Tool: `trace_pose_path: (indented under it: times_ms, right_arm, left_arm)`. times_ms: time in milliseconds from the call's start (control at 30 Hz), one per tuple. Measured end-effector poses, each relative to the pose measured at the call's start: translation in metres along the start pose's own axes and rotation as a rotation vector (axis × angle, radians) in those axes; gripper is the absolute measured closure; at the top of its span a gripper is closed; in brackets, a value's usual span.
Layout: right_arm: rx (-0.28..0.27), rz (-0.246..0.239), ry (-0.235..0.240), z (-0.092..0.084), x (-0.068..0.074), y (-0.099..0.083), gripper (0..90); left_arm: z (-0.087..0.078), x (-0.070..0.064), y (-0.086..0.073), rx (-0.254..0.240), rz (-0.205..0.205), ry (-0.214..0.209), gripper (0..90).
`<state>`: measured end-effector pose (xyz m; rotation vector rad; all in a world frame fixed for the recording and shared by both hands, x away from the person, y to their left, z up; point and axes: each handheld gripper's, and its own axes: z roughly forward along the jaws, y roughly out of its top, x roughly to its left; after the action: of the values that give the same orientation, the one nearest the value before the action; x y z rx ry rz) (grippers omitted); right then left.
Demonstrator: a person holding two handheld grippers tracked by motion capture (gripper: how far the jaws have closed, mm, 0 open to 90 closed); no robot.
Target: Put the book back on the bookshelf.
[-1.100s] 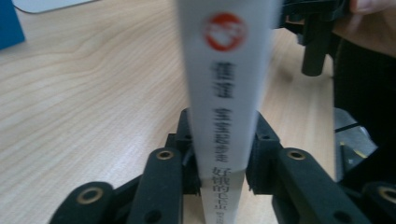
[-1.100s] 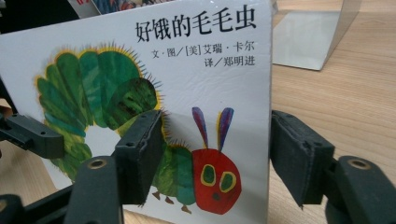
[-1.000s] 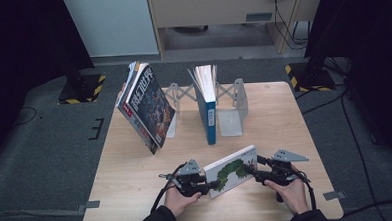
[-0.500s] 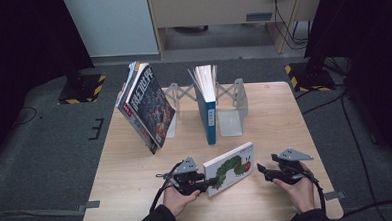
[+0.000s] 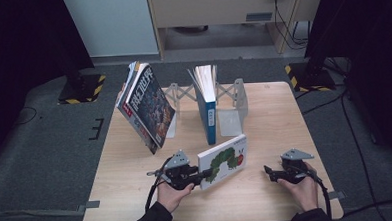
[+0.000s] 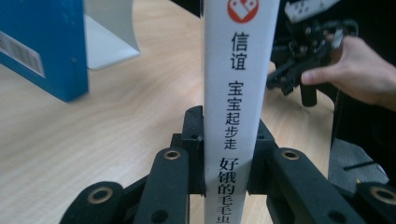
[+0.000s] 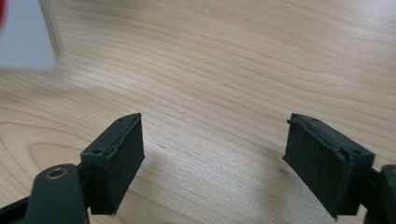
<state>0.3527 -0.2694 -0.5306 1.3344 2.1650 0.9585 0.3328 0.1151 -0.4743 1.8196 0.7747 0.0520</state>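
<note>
A white picture book [image 5: 222,160] with a green caterpillar on its cover is held up off the wooden table [image 5: 279,112], near its front edge. My left gripper [image 5: 199,175] is shut on the book's lower left end. In the left gripper view the jaws [image 6: 227,126] clamp the white spine [image 6: 238,70] from both sides. My right gripper [image 5: 268,173] stands apart to the right of the book, low over the table. Its jaws have just been opening, and in the right gripper view they [image 7: 212,158] are wide with only bare wood between them.
A blue book [image 5: 208,107] stands upright in a folding metal book rack [image 5: 236,96] at the table's back middle. Several magazines [image 5: 146,107] lean at the rack's left end. The right gripper and its hand [image 6: 345,74] appear in the left gripper view.
The right gripper let go of the book's right end, drew away to the right and opened. The left gripper kept its hold and raised the book slightly.
</note>
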Motion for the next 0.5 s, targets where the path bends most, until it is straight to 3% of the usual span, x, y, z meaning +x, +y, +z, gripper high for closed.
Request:
trace_pose_path:
  times_ms: [100,267,500]
  right_arm:
    - [0.035,0.006,-0.011,0.002,-0.001,-0.003,17.0]
    - [0.025,0.009,-0.016,0.005,-0.002,-0.005,10.5]
    - [0.027,0.017,-0.022,0.006,-0.002,-0.005,8.6]
  left_arm:
    - [-0.005,0.002,0.005,-0.017,-0.003,0.012,74.4]
    - [-0.010,0.004,0.012,-0.035,0.004,0.054,74.4]
    - [-0.011,0.005,0.021,-0.059,0.018,0.108,74.4]
